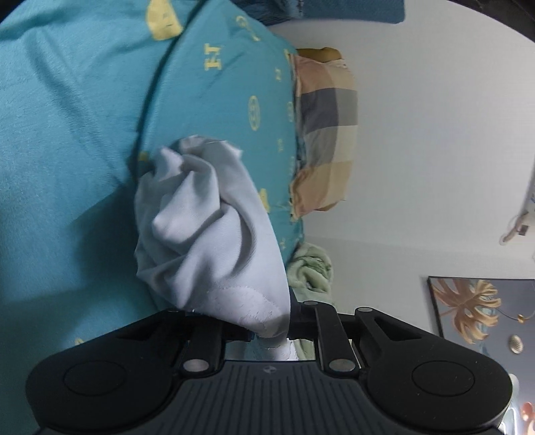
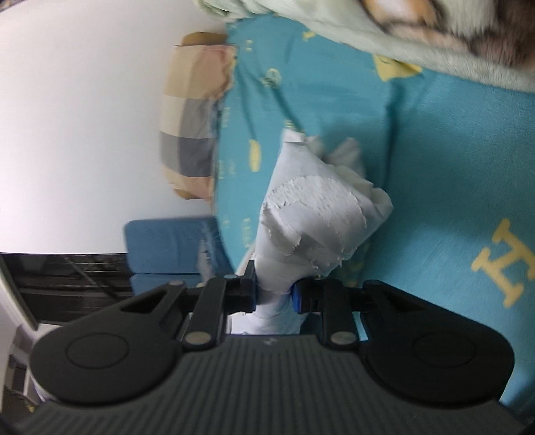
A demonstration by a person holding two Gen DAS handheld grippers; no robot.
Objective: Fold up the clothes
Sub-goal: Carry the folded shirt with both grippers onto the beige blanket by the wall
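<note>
A pale grey-white garment (image 1: pixel 207 231) hangs bunched over the teal bedspread (image 1: pixel 67 150). In the left wrist view my left gripper (image 1: pixel 271 334) is shut on its hem, and the cloth drapes over the fingers and hides the pads. In the right wrist view the same garment (image 2: pixel 317 207), showing a cracked white print, is pinched between the blue pads (image 2: pixel 296 297) of my right gripper (image 2: pixel 274 297). The cloth rises from both grips in crumpled folds, lifted off the bed.
A checked pillow (image 1: pixel 327 134) lies at the head of the bed by the white wall (image 1: pixel 434 134). A pale green blanket (image 2: pixel 334 26) sits bunched on the bed. A blue cushion (image 2: pixel 167 247) and a framed picture (image 1: pixel 478 308) stand beside the bed.
</note>
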